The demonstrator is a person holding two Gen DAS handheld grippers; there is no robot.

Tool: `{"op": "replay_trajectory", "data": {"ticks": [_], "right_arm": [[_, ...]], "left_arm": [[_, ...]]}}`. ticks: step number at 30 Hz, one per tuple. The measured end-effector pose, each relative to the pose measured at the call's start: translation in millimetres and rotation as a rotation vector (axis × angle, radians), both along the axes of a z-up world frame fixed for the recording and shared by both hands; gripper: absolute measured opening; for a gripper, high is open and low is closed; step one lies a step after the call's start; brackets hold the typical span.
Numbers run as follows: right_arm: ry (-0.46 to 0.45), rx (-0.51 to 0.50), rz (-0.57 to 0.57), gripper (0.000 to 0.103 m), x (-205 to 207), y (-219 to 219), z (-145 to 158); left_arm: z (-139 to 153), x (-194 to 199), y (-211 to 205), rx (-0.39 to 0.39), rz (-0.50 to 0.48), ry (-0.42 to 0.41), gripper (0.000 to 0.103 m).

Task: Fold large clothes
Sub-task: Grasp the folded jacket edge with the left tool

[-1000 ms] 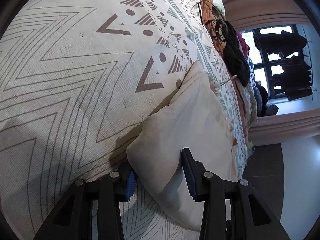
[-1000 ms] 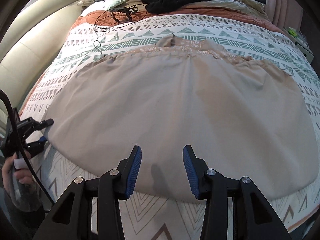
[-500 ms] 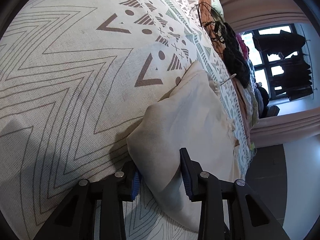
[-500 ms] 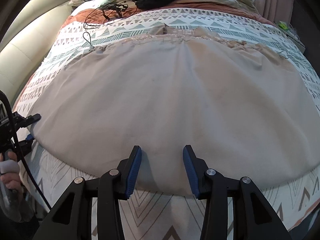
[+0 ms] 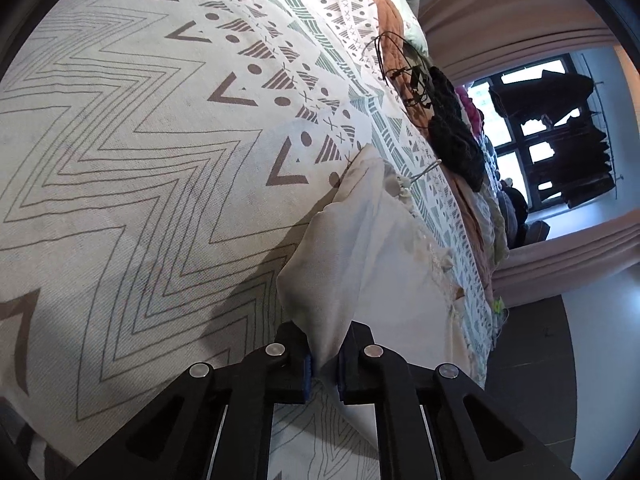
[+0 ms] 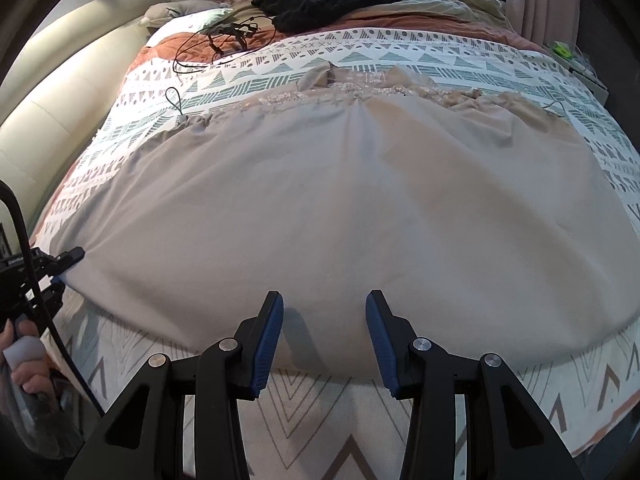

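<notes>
A large beige skirt [image 6: 328, 200] lies spread flat on the patterned bedspread [image 6: 400, 60], its gathered waistband at the far side. In the left wrist view my left gripper [image 5: 323, 368] is shut on the skirt's [image 5: 360, 240] hem corner, which rises off the bed in a tented fold. That same gripper [image 6: 66, 264] shows at the left edge of the right wrist view, a hand beneath it. My right gripper [image 6: 325, 332] hovers open over the near hem at the middle, with nothing between its fingers.
A black knit garment [image 6: 328, 0] and a tangle of black cables [image 6: 224, 36] lie at the far end of the bed. A cream padded headboard [image 6: 52, 112] runs along the left. Curtains and a window [image 5: 520, 120] stand beyond the bed.
My left gripper has gone from open around the hem corner to shut on it, and has lifted the corner off the bed. The right gripper stays open in place.
</notes>
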State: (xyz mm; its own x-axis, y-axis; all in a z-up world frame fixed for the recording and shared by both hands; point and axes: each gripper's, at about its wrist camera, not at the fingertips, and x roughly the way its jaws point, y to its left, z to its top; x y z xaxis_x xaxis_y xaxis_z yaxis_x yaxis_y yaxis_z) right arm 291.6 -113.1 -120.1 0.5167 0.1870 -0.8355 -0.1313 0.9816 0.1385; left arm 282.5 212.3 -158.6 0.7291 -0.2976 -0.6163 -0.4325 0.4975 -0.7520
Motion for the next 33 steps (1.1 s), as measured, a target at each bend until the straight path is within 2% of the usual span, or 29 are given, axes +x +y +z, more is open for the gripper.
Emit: {"op": "replay_trajectory", "data": {"ticks": [8,13,16,18,20,28,30,33], "right_arm": [[-0.019,-0.018,0.036,0.043,-18,7,-2],[0.005,-0.035,0.026,0.043,-25,11,-23],[0.031,-0.035,0.011,0.034,-13,7,-34],[0.035,-0.008,-0.009,0.024,-3,0,-33],[0.044,0.018,-0.011,0.021,9,-4,-35],[0.066,0.093,0.010,0.019,46,-7,-39],[0.082,0.137,0.010,0.019,47,-14,-34],[0.055,0.159,0.002,0.022,37,-24,-23]], "left_arm": [[12,-23,0,0.005,0.019,-0.018,0.008],[8,-18,-1,0.015,0.021,0.005,0.008],[6,-15,-1,0.016,0.028,0.019,0.008],[6,-15,-1,0.013,0.030,0.022,0.008],[9,-14,-1,0.008,0.028,0.016,0.008],[51,-4,-12,0.026,0.001,-0.058,0.007],[65,-2,-15,0.025,-0.015,-0.089,0.007],[83,4,-22,0.009,-0.038,-0.129,0.007]]}}
